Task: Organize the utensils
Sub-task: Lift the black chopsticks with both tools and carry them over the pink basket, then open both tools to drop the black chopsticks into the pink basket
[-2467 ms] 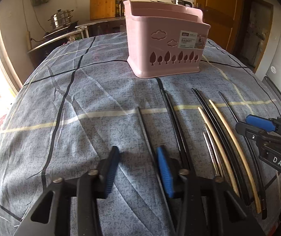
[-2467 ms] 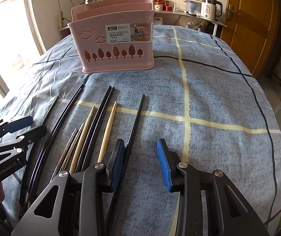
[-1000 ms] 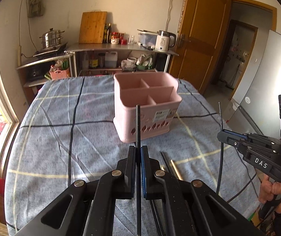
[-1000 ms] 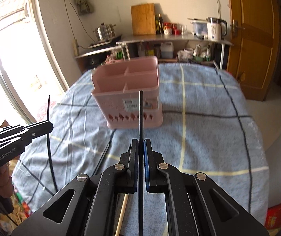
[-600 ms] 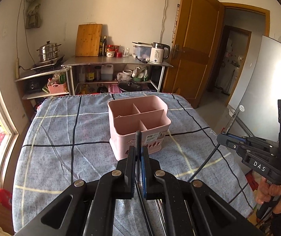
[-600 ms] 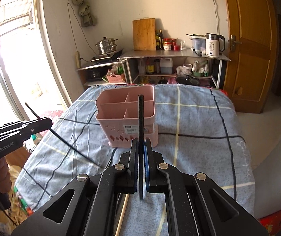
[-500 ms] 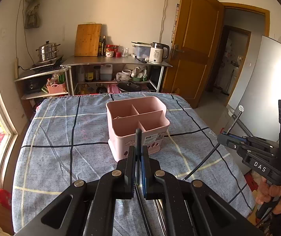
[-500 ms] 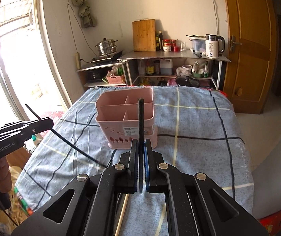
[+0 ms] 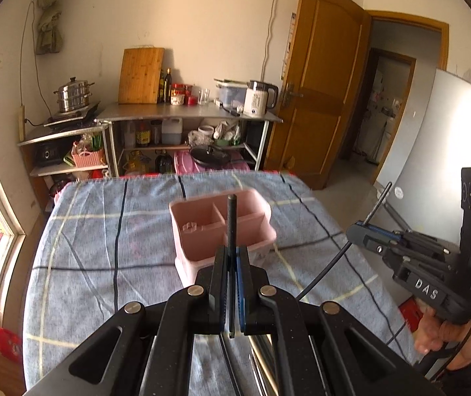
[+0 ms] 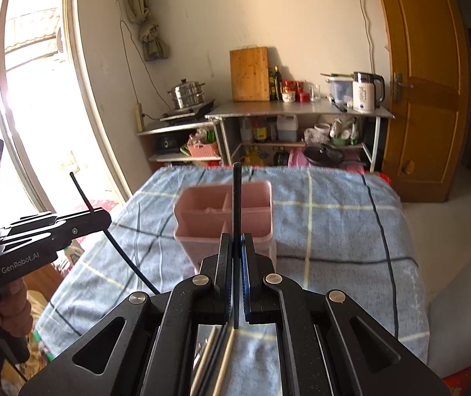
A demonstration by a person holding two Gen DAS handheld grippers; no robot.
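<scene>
My left gripper [image 9: 231, 257] is shut on a black chopstick [image 9: 232, 221] that points up in front of the pink utensil basket [image 9: 202, 231]. My right gripper [image 10: 237, 247] is shut on another black chopstick [image 10: 237, 198], also upright in front of the basket [image 10: 202, 217]. Both grippers are held high above the table, short of the basket. The right gripper shows in the left wrist view [image 9: 357, 231] with its chopstick slanted; the left gripper shows in the right wrist view [image 10: 100, 219]. More chopsticks [image 10: 218, 363] lie on the cloth below.
The table is covered by a blue checked cloth [image 9: 103, 247]. Behind it stand a metal shelf with a kettle [image 9: 258, 99], a cutting board [image 9: 140, 76] and a steamer pot [image 9: 72, 95]. A wooden door [image 9: 318, 99] is at the right, a window at the left.
Both grippers closed on a black chopstick each on the cloth and lifted them high. Over the last half second they moved closer to the basket.
</scene>
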